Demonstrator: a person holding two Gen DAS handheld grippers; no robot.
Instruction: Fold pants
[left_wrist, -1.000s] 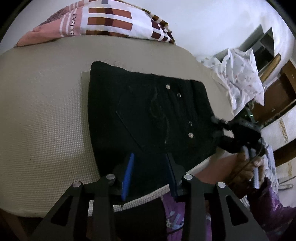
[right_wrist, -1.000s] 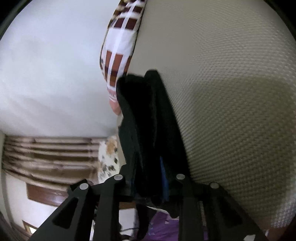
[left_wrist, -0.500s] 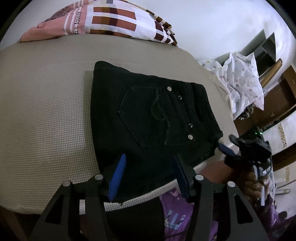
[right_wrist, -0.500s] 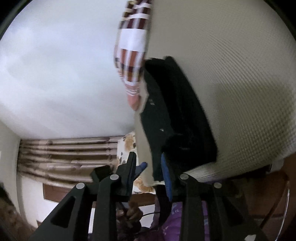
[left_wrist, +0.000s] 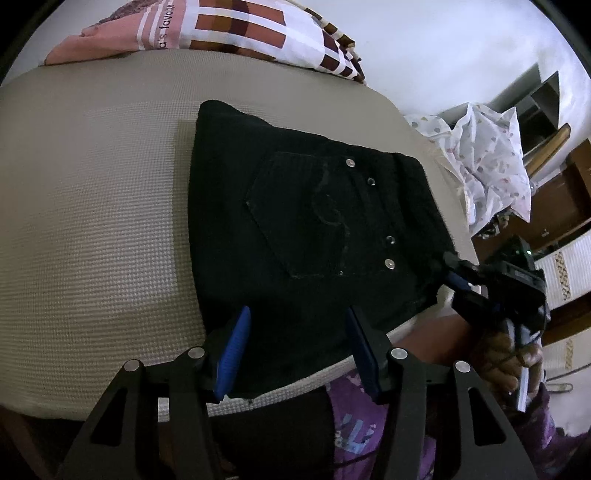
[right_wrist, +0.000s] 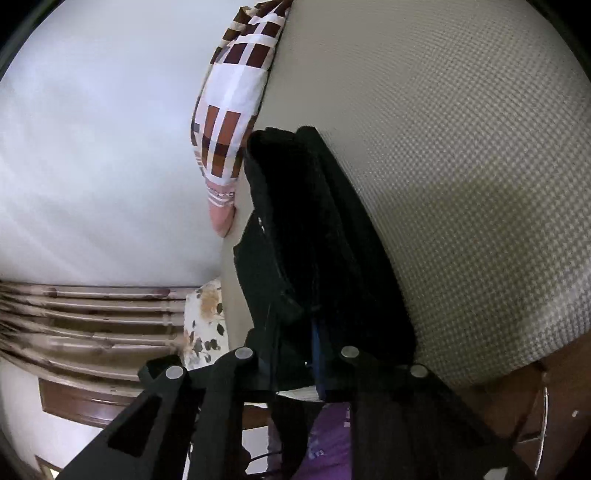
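Black pants (left_wrist: 317, 229) lie folded into a thick square on the beige waffle bedspread (left_wrist: 92, 221), back pocket and rivets facing up. My left gripper (left_wrist: 299, 350) stands open over the near edge of the fold, blue pads apart with the cloth beneath them. My right gripper (left_wrist: 456, 273) is at the fold's right corner, held by a hand. In the right wrist view its jaws (right_wrist: 295, 347) are closing, with the edge of the pants (right_wrist: 317, 236) between them and one blue pad against the cloth.
A checked pink, white and brown pillow (left_wrist: 229, 33) lies at the far side of the bed. A crumpled white dotted cloth (left_wrist: 487, 166) and wooden furniture (left_wrist: 565, 195) are off the right side. A person's purple clothing (left_wrist: 354, 417) is by the near edge.
My left gripper's jaws spread wider over the near edge. My right gripper drew off the pants' corner with jaws apart, then came back to it and narrowed on the cloth.
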